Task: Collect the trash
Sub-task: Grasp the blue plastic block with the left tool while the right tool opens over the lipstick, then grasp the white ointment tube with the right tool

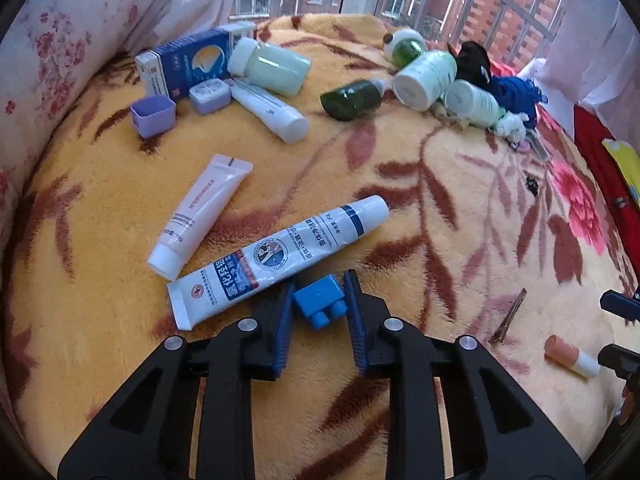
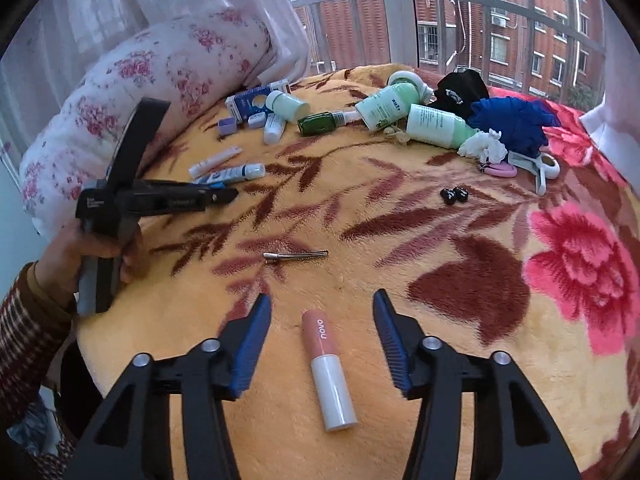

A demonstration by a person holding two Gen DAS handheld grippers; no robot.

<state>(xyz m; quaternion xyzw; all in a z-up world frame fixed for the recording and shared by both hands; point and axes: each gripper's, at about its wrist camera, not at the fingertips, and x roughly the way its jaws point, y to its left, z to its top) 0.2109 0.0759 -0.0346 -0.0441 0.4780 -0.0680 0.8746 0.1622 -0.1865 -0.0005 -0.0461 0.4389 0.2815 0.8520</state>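
Underneath everything spreads a plush yellow floral blanket (image 1: 360,152) on the bed. Left gripper (image 1: 318,300) is clamped on a small blue plastic building block (image 1: 322,300); right gripper (image 2: 322,322) stands apart around a pink-and-white lip-balm stick (image 2: 328,368), not touching.

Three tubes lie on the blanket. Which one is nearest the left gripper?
The blue-printed tube, right beside the left gripper. The pink tube and the white tube lie farther off.

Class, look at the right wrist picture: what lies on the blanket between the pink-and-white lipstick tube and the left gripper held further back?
In the right wrist view, a metal hair clip lies between the lipstick tube and the left gripper; otherwise only blanket.
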